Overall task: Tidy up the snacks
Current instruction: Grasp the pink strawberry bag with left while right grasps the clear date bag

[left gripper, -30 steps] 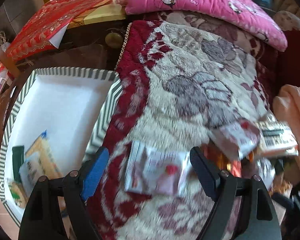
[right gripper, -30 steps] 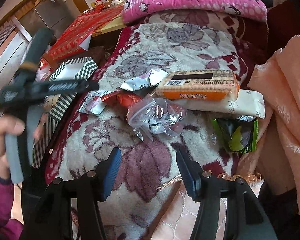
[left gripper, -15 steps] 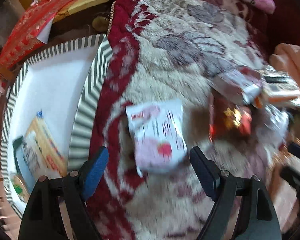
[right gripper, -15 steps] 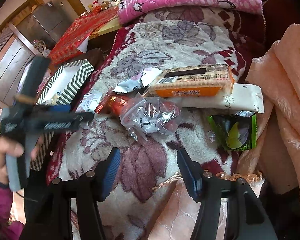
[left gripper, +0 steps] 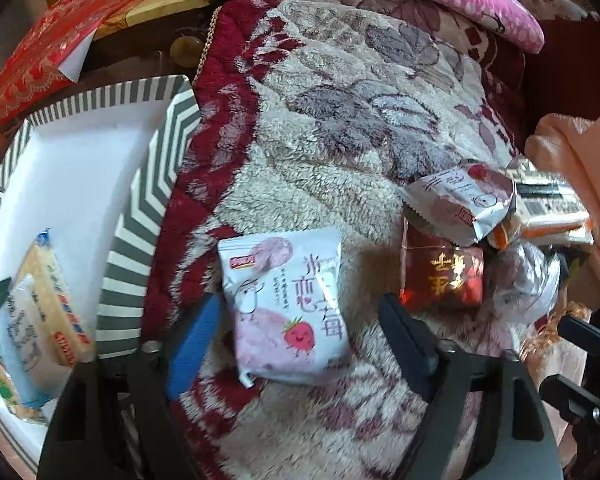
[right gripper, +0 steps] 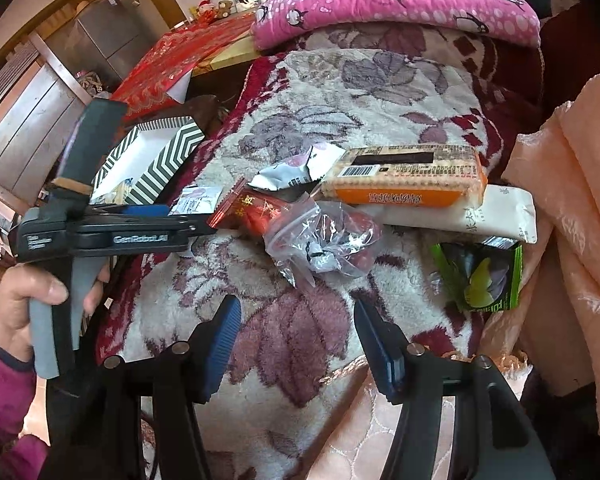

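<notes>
Your left gripper points down over the fleecy blanket, its jaws closing around a white strawberry snack packet lying flat at lower centre. Neither pad visibly presses it yet. The packet's long axis runs up the frame, between the fingers. Your right gripper hangs spread and empty, farther off. The striped box waits at left.

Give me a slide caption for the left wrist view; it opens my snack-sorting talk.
Left gripper closing around a strawberry snack packet on the floral blanket, striped box alongside.
</notes>
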